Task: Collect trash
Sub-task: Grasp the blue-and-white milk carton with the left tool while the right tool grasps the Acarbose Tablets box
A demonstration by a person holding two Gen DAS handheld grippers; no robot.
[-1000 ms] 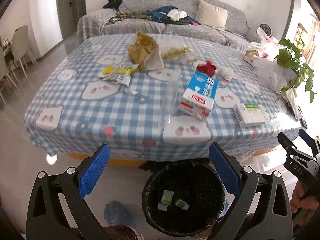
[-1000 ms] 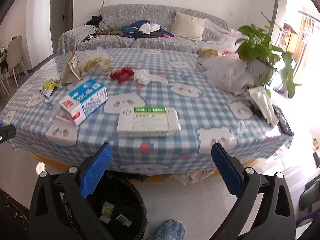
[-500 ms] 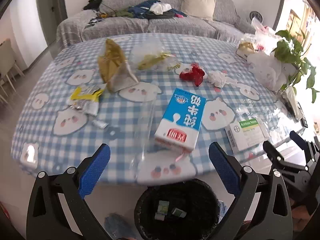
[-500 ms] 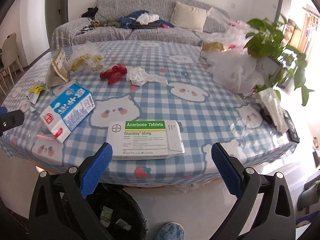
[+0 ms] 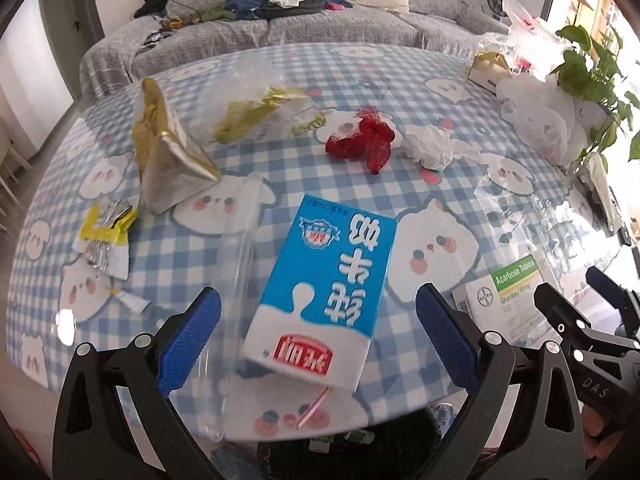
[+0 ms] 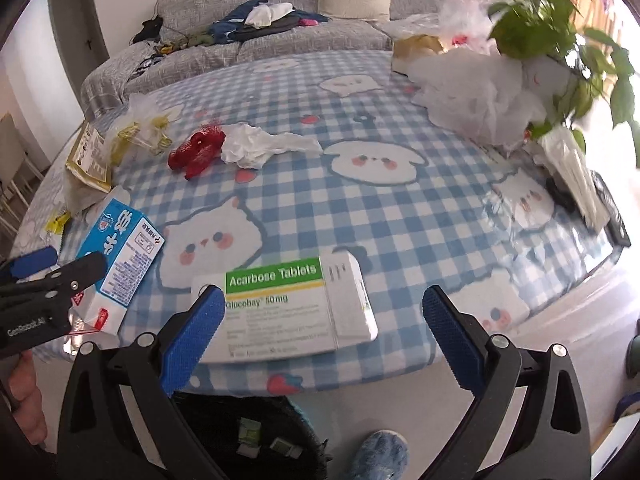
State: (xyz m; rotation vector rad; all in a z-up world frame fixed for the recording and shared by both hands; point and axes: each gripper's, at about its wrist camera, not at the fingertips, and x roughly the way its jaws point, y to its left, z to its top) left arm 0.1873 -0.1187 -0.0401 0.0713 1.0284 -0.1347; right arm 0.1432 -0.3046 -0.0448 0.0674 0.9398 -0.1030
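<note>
Left wrist view: your left tongs [image 5: 316,328] hang with both blue pads wide apart over the near edge of the surface [image 5: 400,92], a blue-and-white checked cloth printed with cartoon faces. Framed between the pads lies the milk carton [image 5: 324,292], flat on its side, blue above and white below with a red label at the near end; a pink straw [image 5: 314,406] pokes out beneath it. A clear plastic sleeve [image 5: 236,280] lies just left of the carton. Farther back sit a gold foil bag [image 5: 168,156], a yellow wrapper [image 5: 106,234], a red net [image 5: 362,142] and a crumpled tissue [image 5: 430,148]. At the right edge, your right tongs [image 5: 576,300] reach in over the tablet box [image 5: 500,304].

Right wrist view: your right tongs [image 6: 324,328] also stand spread, holding nothing, poised over the tablet box [image 6: 288,308], a white carton with a green band reading "Acarbose Tablets", lying flat at the surface's near edge. The milk carton [image 6: 120,248] lies to its left, with the left tongs [image 6: 56,268] beside it. Below the edge, a black bin [image 6: 256,436] holds a few small scraps. Plastic bags [image 6: 476,96] and a leafy plant [image 6: 560,28] crowd the far right.
</note>
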